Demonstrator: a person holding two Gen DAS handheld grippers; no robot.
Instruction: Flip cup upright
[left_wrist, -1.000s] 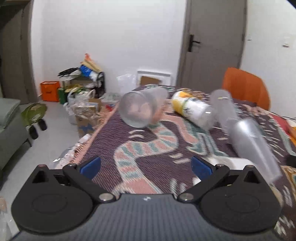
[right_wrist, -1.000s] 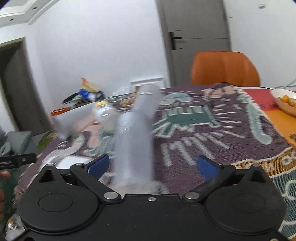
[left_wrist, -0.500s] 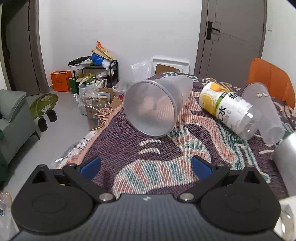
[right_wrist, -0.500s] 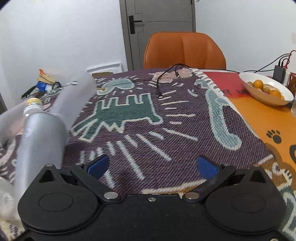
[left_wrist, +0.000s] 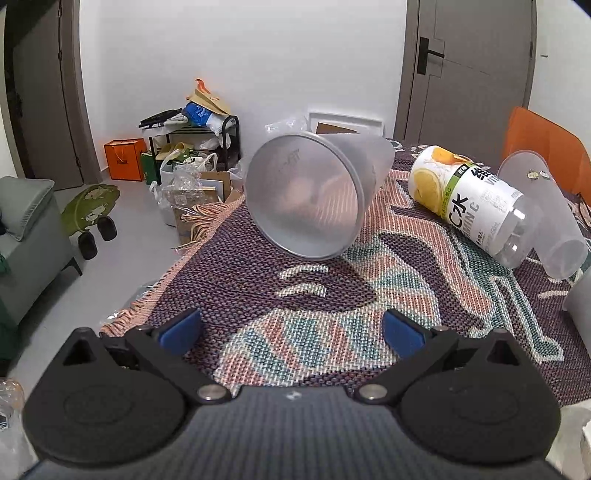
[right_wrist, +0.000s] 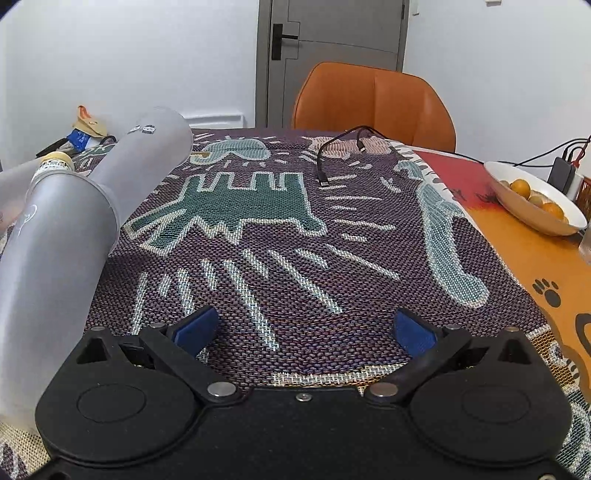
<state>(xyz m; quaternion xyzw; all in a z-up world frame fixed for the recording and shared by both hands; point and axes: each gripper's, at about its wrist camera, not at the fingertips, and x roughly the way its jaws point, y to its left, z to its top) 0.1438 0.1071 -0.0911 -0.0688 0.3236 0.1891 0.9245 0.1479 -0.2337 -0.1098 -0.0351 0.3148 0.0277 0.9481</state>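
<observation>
A frosted clear plastic cup (left_wrist: 317, 195) lies on its side on the woven cloth (left_wrist: 332, 302), its mouth facing the left wrist camera. My left gripper (left_wrist: 291, 332) is open and empty, a short way in front of that mouth. A second frosted cup (left_wrist: 543, 214) lies on its side at the right; it also shows in the right wrist view (right_wrist: 147, 162). A third cup (right_wrist: 48, 266) lies at the left of the right wrist view. My right gripper (right_wrist: 304, 330) is open and empty over bare cloth, to the right of these cups.
A juice bottle (left_wrist: 472, 199) lies on its side between the cups. A black USB cable (right_wrist: 332, 155) and a bowl of oranges (right_wrist: 535, 203) sit farther back. An orange chair (right_wrist: 373, 99) stands behind the table. The table's left edge drops to a cluttered floor (left_wrist: 122, 254).
The left gripper has moved closer to the lying cup, which now looks larger and more centred. The right gripper has swung right, so the cups slid to its view's left edge.
</observation>
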